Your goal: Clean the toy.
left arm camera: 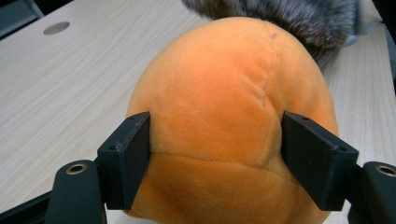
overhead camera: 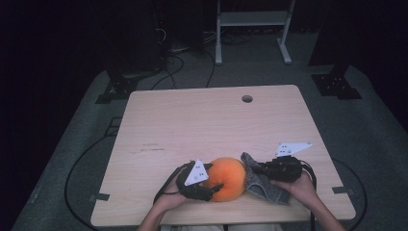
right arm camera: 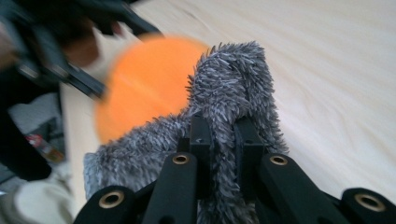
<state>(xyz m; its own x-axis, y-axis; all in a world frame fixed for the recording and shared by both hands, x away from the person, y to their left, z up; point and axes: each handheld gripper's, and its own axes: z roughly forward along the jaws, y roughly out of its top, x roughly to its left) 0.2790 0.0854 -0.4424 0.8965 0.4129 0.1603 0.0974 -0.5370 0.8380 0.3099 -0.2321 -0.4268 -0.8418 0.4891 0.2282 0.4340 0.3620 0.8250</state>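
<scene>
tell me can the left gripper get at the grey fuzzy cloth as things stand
Probably not directly: the left gripper is clamped on the orange plush ball, which sits between it and the grey fuzzy cloth, already pinched by the right gripper.

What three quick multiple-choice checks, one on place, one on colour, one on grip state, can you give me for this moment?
1. Where does the round orange plush ball lie?
A. By the table's hole
B. Near the table's front edge, between the two grippers
C. On the floor

2. What colour is the shaggy cloth?
A. Grey
B. Green
C. Red

3. How do the right gripper jaws stand?
A. Wide open, nothing in them
B. Shut on the ball
C. Shut on the cloth

Answers:
1 B: the high view shows it by the near edge of the wooden table, with the left gripper on one side and the right gripper on the other.
2 A: its fibres look grey in both gripper views.
3 C: the right gripper view shows grey pile pinched between them.
</scene>
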